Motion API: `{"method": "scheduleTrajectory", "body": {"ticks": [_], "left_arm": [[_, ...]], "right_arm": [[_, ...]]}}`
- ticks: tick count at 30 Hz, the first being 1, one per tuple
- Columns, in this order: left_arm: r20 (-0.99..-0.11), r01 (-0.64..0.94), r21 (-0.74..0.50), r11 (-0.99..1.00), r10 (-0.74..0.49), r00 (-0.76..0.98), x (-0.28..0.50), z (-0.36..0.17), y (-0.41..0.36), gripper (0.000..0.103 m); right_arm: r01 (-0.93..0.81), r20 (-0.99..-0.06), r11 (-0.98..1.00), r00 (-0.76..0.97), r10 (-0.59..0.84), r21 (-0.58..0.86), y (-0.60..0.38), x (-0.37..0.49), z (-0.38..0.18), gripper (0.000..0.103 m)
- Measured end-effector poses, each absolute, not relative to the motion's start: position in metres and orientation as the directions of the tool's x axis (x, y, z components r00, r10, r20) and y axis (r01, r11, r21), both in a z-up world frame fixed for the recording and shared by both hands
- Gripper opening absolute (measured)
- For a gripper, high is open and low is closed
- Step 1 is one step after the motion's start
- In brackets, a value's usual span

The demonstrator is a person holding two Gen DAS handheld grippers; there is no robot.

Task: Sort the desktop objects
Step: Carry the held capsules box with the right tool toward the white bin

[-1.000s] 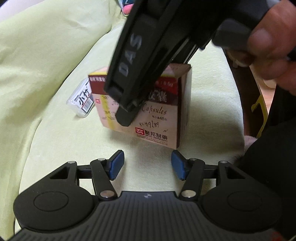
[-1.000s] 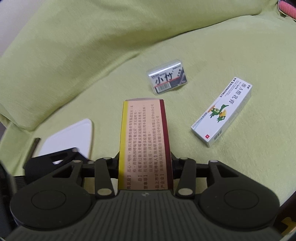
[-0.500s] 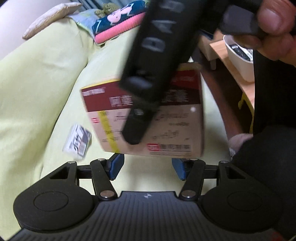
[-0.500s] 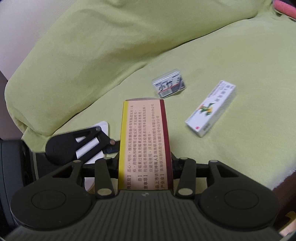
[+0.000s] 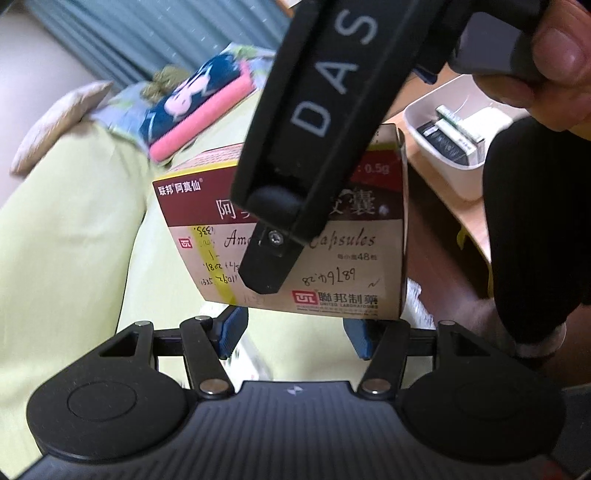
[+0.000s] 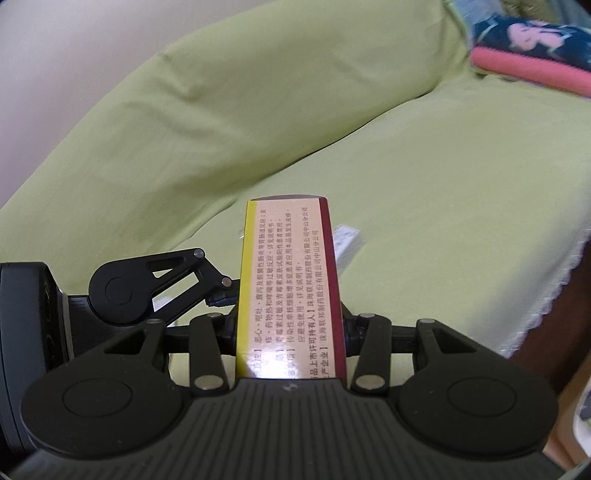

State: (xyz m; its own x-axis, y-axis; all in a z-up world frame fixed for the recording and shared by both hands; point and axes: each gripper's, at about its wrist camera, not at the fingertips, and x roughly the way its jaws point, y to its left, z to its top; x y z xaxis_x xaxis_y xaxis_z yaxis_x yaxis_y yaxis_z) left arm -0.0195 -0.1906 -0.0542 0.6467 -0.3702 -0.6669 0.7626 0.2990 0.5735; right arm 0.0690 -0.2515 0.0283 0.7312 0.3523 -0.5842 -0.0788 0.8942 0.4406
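Box (image 6: 291, 288) pinched in my right tongs (image 6: 290, 332), left tongs (image 5: 291, 332) spread empty; I'd carry it level to the bin (image 5: 443, 173), release low.

A sofa under a pale green cover (image 6: 424, 206) fills most of the room, its back cushion bulging against a plain pinkish wall (image 6: 55, 74). Folded blankets, navy and pink (image 5: 199, 107), sit at the far end beside a beige pillow (image 5: 59, 125). Blue-grey curtains (image 5: 147, 33) hang behind. A light wooden table (image 5: 450, 206) stands alongside.
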Motion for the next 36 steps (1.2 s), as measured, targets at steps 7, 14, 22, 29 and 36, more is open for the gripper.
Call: {"method": "scheduleTrajectory", "body": {"ticks": [7,14,22,29,36], "left_arm": [[-0.666,0.786,0.587,0.195,-0.436,0.606,-0.021,-0.051,-0.218,0.061],[-0.678,0.812,0.578,0.084,-0.505,0.534,-0.035,-0.055,-0.287,0.061],[-0.697,0.821,0.566,-0.072,-0.573,0.431,-0.042,-0.08,-0.358,0.061],[-0.714,0.829,0.527,-0.186,-0.626,0.314,-0.035,-0.109,-0.399,0.061],[-0.724,0.842,0.485,-0.236,-0.649,0.235,-0.048,-0.145,-0.431,0.061]], "right_arm": [[0.042,-0.572,0.896,0.782,0.246,0.443,-0.304,0.036,0.026,0.041],[0.182,-0.58,0.877,0.805,0.127,0.444,-0.356,0.009,0.008,0.041],[0.372,-0.612,0.822,0.79,-0.036,0.431,-0.424,-0.029,-0.018,0.041],[0.507,-0.651,0.763,0.744,-0.152,0.401,-0.472,-0.047,-0.043,0.041],[0.599,-0.692,0.702,0.691,-0.209,0.386,-0.498,-0.063,-0.074,0.041]]}}
